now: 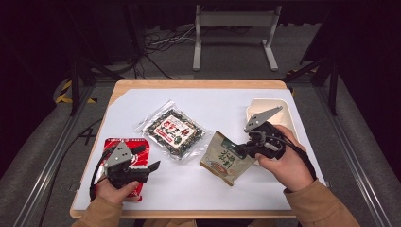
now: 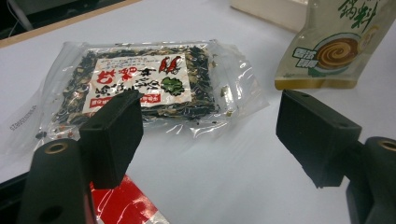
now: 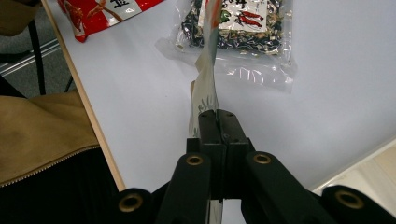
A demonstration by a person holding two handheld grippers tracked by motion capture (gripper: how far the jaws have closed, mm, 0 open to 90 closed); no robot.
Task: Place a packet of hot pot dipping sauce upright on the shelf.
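My right gripper (image 1: 239, 150) (image 3: 217, 116) is shut on the edge of a beige soup-base pouch (image 1: 225, 159) (image 3: 205, 88) (image 2: 334, 46), which hangs tilted just above the white table sheet at centre right. A clear packet of dark dried greens (image 1: 173, 131) (image 2: 140, 86) (image 3: 243, 28) lies flat in the middle of the table. A red packet (image 1: 124, 156) (image 2: 123, 205) (image 3: 100, 11) lies at the front left, partly under my left gripper (image 1: 146, 158) (image 2: 210, 135). That gripper stands open with nothing between its jaws, and points toward the greens packet.
A cream tray (image 1: 268, 108) (image 2: 275, 11) (image 3: 369, 172) sits at the right rear of the table, behind my right hand. The white sheet (image 1: 189, 184) covers a wooden tabletop (image 1: 198, 84). A tan sleeve (image 3: 42, 135) lies near the front edge.
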